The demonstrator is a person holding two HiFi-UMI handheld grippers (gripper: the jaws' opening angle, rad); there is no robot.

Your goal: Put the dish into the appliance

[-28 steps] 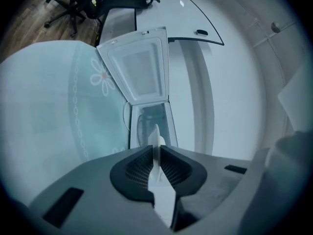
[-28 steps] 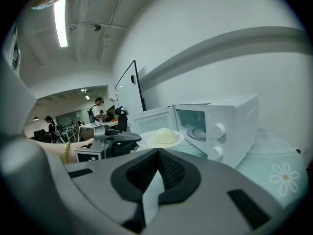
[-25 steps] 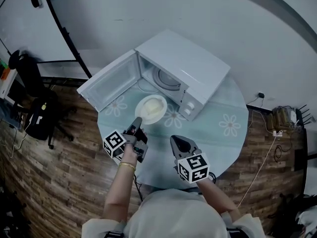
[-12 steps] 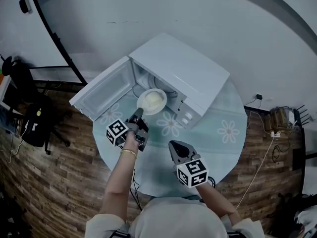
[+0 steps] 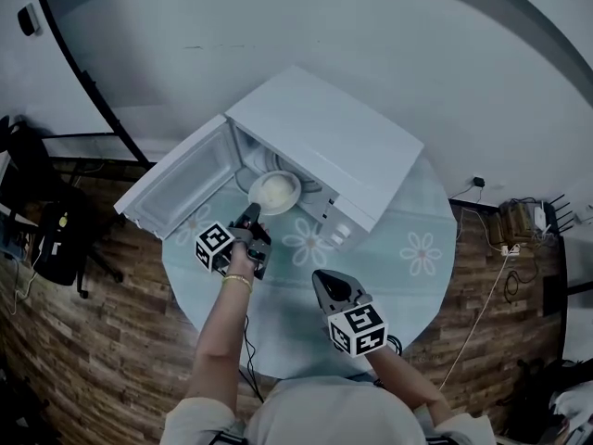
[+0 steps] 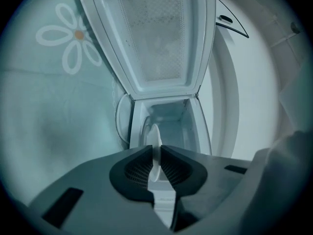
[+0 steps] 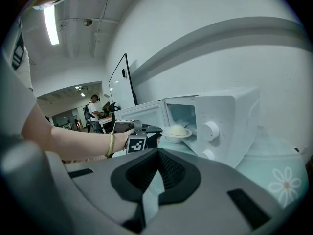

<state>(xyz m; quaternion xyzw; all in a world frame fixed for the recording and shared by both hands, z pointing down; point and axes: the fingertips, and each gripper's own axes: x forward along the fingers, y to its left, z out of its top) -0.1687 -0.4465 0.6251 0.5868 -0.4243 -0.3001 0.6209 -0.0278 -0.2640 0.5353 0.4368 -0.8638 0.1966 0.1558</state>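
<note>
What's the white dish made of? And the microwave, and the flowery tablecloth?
The dish is white and smooth with a soft shine: probably glazed ceramic, maybe plastic. The microwave has a flat white shell, likely painted metal; its knobs look plastic. The tablecloth is pale green with printed daisies, faintly glossy: possibly vinyl.

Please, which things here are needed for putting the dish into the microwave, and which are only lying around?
For the job: dish, held in the left tongs; microwave, its door open.
Only around: right tongs, shut and empty; flowered table; office chair; cables on the floor.
</note>
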